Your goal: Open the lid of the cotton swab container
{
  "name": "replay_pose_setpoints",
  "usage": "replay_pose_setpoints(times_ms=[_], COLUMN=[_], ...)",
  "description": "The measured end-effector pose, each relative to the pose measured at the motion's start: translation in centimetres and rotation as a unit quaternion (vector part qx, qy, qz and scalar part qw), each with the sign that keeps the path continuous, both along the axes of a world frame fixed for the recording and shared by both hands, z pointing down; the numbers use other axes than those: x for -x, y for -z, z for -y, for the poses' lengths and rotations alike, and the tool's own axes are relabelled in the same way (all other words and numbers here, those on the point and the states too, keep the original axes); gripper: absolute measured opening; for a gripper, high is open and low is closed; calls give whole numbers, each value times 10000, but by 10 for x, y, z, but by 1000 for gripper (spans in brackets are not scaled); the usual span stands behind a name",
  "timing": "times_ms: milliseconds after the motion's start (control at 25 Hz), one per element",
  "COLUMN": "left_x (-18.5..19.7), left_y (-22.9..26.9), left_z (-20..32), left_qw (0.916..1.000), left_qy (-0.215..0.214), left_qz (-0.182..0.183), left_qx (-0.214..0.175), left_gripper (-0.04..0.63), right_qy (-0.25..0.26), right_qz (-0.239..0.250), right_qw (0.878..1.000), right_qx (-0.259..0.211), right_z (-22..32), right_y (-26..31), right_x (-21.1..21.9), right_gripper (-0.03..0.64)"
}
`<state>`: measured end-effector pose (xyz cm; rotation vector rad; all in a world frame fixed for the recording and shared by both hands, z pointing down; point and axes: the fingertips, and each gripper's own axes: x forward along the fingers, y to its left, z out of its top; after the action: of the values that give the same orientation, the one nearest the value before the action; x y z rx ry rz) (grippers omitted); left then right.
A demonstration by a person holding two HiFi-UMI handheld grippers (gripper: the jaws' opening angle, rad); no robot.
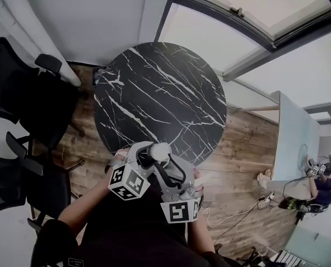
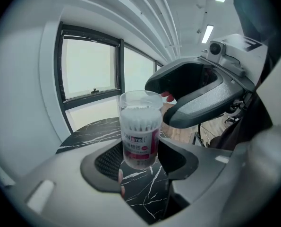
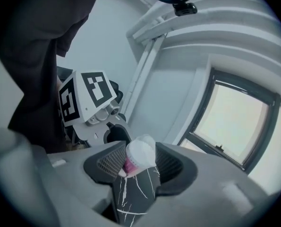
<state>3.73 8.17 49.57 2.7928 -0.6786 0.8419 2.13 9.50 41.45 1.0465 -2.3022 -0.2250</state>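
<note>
Clear cylindrical cotton swab container [image 2: 140, 131] is pinched at base by left tongs [image 2: 141, 161], held upright over black marble surface [image 1: 154, 93]; white round lid [image 3: 140, 152] on top is clamped by right tongs [image 3: 140, 163].

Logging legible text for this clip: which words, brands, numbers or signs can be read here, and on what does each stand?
"XINemeli", roughly, on the white label of the cotton swab container; the print is small, so the spelling is uncertain.
Characters on the pink band below it: too small to read.
The two marker cubes: black-and-white square patterns only, no words.
Nothing else is legible.
</note>
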Motion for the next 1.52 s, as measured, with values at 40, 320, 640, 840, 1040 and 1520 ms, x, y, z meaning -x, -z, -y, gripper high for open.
replay_pose_setpoints(times_ms=[40, 320, 640, 840, 1040, 1520], left_x=[-1, -3, -6, -7, -6, -7], left_y=[0, 2, 2, -1, -1, -4], left_z=[-1, -7, -8, -10, -9, -7], left_qw=[10000, 9999, 9998, 9997, 9997, 9998], left_qy=[-12, -85, -131, -180, -186, -177], left_qz=[5, 32, 19, 58, 57, 2], left_qx=[-5, -57, -126, -134, -143, -113], left_gripper=[241, 241, 239, 239, 239, 239], right_qy=[-4, -101, -235, -258, -241, -260], right_qz=[4, 102, 146, 137, 177, 493], right_qw=[10000, 9999, 9996, 9995, 9995, 9980], right_qx=[10, 44, 86, 93, 114, 286], right_z=[-1, -5, -10, -11, -10, -5], right_y=[0, 1, -1, -2, 0, 4], right_x=[0, -1, -3, -5, -4, -9], right_gripper=[195, 143, 94, 86, 80, 74])
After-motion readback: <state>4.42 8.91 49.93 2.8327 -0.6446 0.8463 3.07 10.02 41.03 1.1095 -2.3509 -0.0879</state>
